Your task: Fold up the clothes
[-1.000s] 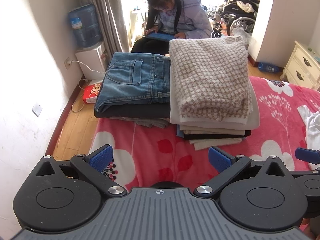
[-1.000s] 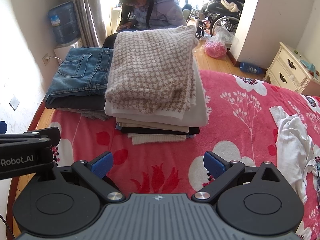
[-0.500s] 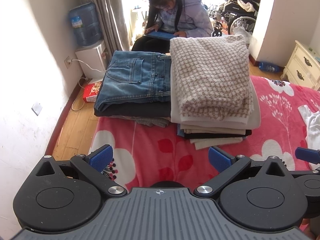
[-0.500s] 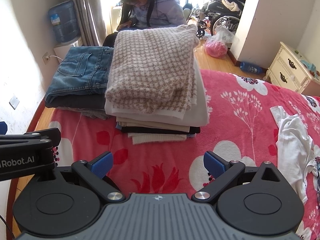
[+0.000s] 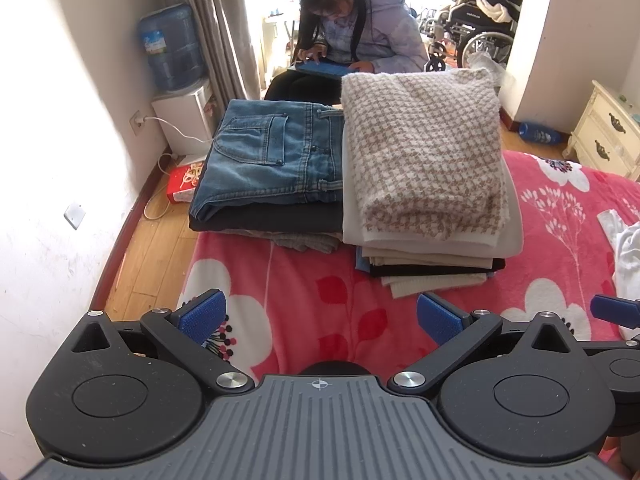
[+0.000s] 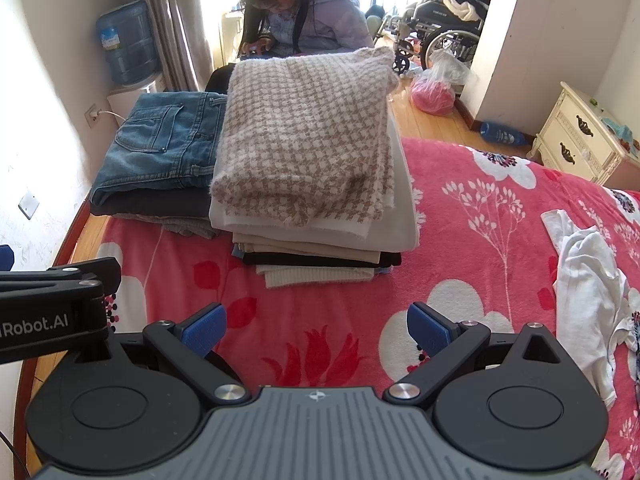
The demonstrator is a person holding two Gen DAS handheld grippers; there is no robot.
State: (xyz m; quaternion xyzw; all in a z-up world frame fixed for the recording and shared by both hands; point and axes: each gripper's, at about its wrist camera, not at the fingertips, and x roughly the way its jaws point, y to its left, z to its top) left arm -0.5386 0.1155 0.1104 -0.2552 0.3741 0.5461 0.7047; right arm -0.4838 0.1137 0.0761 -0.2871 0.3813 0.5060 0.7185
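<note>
Two piles of folded clothes sit at the far end of the pink flowered bed (image 5: 320,292) (image 6: 472,216). The taller pile is topped by a beige houndstooth sweater (image 5: 424,152) (image 6: 308,140); the lower pile beside it is topped by folded blue jeans (image 5: 272,160) (image 6: 160,148). A crumpled white garment (image 6: 588,280) (image 5: 626,252) lies unfolded on the bed to the right. My left gripper (image 5: 320,316) and right gripper (image 6: 316,326) both hover open over the blanket, short of the piles, with nothing between their fingers.
A person (image 5: 352,40) sits past the foot of the bed, looking at a tablet. A water dispenser (image 5: 172,52) stands by the left wall, a wheelchair (image 6: 440,28) at the back, a cream nightstand (image 6: 580,132) at the right. Wooden floor runs left of the bed.
Both views have drifted very slightly; the piles and grippers stand as before.
</note>
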